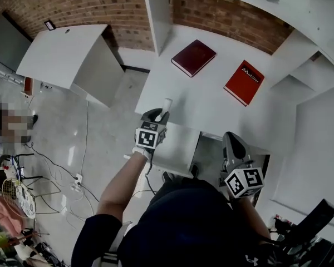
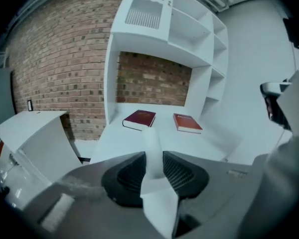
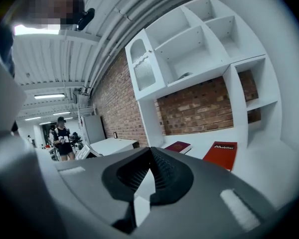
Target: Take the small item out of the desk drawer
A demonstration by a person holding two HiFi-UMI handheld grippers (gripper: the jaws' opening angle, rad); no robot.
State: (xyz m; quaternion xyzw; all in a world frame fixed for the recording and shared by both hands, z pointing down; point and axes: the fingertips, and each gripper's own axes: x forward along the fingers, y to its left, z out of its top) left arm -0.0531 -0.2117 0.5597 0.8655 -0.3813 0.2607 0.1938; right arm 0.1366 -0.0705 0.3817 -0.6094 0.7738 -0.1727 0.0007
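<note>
The small item (image 1: pixel 166 104) is a white stick-like piece. My left gripper (image 1: pixel 157 116) is shut on it just above the desk's (image 1: pixel 206 110) front left corner. In the left gripper view the white item (image 2: pixel 158 188) runs up between the two dark pads (image 2: pixel 125 176) and pokes out past my left gripper (image 2: pixel 153 156). A white drawer box (image 1: pixel 178 149) sticks out under the desk's front edge, just right of that hand. My right gripper (image 1: pixel 230 139) hovers over the dark gap beside the drawer. In its own view my right gripper (image 3: pixel 149 156) is shut with nothing in it.
A dark red book (image 1: pixel 193 57) and a red book (image 1: pixel 244 82) lie on the desk under the white shelf unit (image 1: pixel 300 15). A second white table (image 1: pixel 61 52) stands to the left. Cables (image 1: pixel 55 177) trail over the floor. A person (image 3: pixel 64 138) stands far off.
</note>
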